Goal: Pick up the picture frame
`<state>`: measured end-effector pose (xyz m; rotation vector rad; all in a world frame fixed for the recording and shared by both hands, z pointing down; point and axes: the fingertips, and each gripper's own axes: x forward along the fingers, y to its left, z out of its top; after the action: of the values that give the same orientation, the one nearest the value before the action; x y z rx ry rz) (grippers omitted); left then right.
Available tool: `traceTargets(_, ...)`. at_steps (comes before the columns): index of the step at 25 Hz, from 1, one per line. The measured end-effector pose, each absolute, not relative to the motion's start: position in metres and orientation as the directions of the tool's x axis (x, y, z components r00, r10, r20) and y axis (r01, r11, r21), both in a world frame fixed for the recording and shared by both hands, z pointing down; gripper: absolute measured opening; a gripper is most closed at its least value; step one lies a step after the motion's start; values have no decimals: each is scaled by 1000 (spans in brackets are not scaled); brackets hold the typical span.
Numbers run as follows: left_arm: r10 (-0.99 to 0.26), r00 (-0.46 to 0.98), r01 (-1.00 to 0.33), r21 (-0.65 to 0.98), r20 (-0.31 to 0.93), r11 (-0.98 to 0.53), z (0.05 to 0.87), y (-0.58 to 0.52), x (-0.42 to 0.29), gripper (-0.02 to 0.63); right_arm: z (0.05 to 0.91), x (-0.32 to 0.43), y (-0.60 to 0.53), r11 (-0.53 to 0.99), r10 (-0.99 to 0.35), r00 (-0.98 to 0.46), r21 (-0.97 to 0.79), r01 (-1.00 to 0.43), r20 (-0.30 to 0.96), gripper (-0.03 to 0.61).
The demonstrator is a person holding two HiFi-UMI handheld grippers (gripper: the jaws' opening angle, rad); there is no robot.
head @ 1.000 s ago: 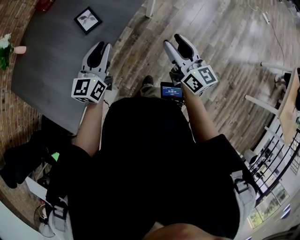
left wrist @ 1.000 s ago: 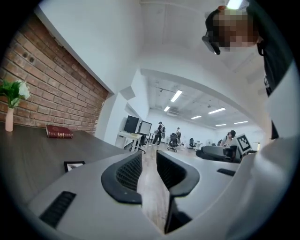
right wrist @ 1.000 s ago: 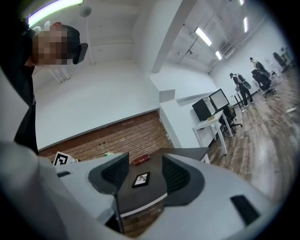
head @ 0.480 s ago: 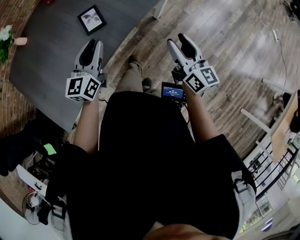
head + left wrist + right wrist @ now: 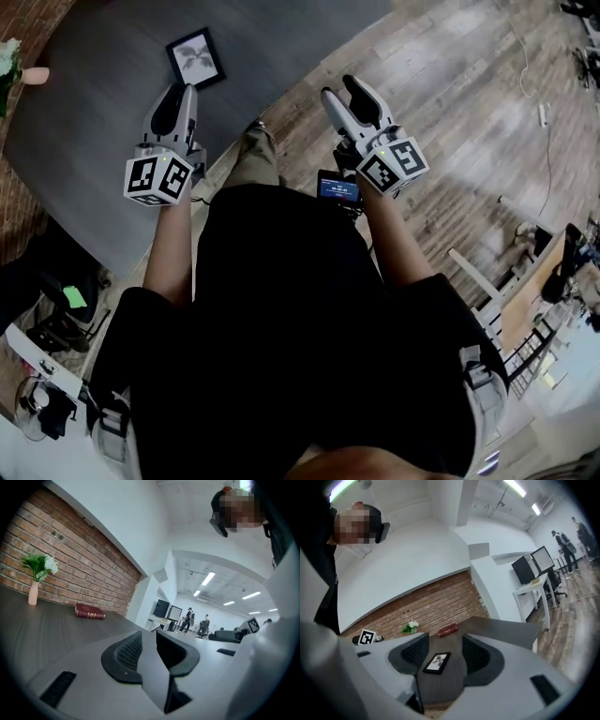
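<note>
Bare tabletop (image 5: pixel 103 103) surrounds the picture frame (image 5: pixel 196 58); vase (image 5: pixel 33 594) and book (image 5: pixel 90 611) stand well apart by the wall (image 5: pixel 70 564).

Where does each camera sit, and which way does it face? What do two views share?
Head view: on the person's head, facing steeply down at the dark table, the picture frame, both forearms and torso.
Left gripper view: on the left hand-held gripper, facing across the table to the vase and red book; its open jaws show.
Right gripper view: on the right hand-held gripper, facing the picture frame through its open jaws.
Shared: both gripper views show vase and book.
</note>
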<state>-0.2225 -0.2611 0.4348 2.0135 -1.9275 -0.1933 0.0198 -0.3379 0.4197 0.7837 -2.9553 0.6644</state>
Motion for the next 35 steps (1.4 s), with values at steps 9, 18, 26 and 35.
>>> traceTargets(9,-974,-59,-906,398,220,145,459,-308,-316,92,435,-104,-414,841,-272,-944,-431,-326,184,224)
traceTargets(18,-901,-30,-869,434,434,238,528,-326,-368,107,501,-227,-411,898,-7,-935,-408,-162,355,222)
traceTargets(26,-759,125,-863,447,638,233,594,-327,-365,120,582,-266,-415,805,90,-834,-533,-260,544,202)
traceTargets(35,-657,208,-862,453,725,227,634,-338,-349,130,625,-270,-396,786,155,-753,-541,-298,640,167)
